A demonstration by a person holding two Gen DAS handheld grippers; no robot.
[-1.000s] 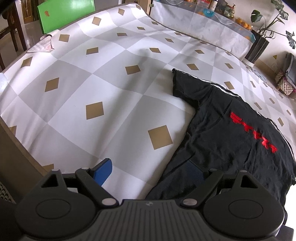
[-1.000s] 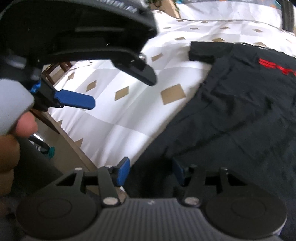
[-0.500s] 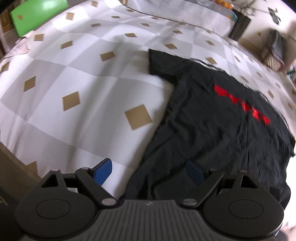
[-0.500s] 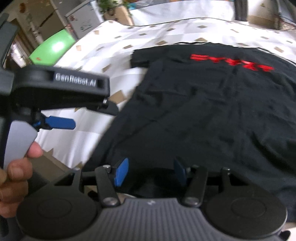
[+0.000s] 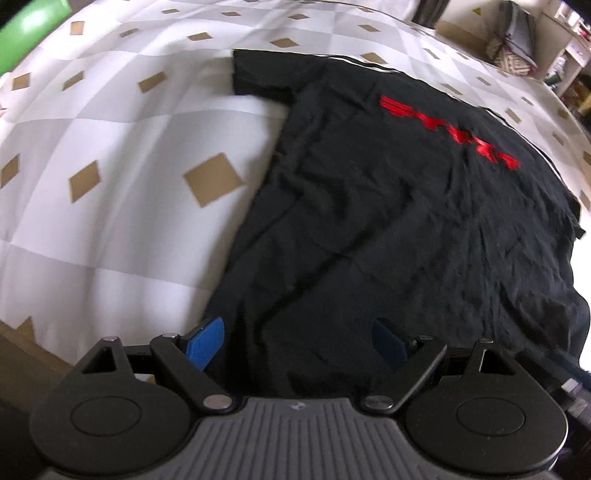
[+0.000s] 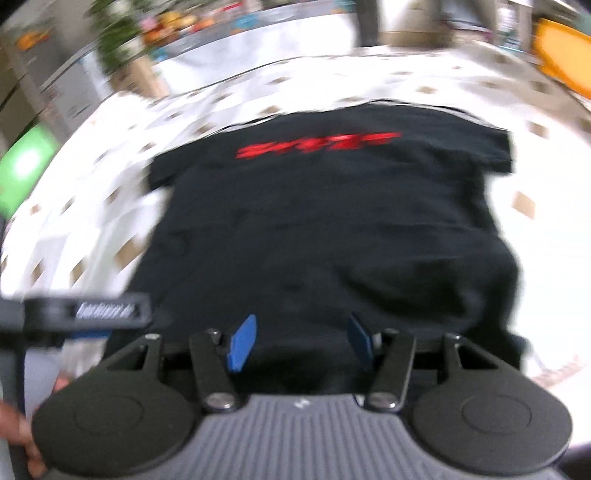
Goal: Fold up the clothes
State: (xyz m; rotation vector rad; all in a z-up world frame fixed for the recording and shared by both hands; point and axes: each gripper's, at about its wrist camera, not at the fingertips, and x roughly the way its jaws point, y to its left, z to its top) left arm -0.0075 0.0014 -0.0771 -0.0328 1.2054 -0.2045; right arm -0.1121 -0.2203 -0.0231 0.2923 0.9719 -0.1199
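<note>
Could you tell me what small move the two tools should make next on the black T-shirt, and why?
Probably lower both tools onto the near hem and close on it. The black T-shirt lies spread flat on the checked cloth, still unfolded. The left tool hangs wide open over the hem's left part and the right tool is open further right, with no fabric pinched in either.

A black T-shirt (image 5: 388, 229) bears red lettering (image 5: 448, 131) toward two o'clock. The cloth (image 5: 122, 155) beneath is checked white and pale grey with tan diamonds. At eleven o'clock, a bright green object (image 5: 26, 26).
</note>
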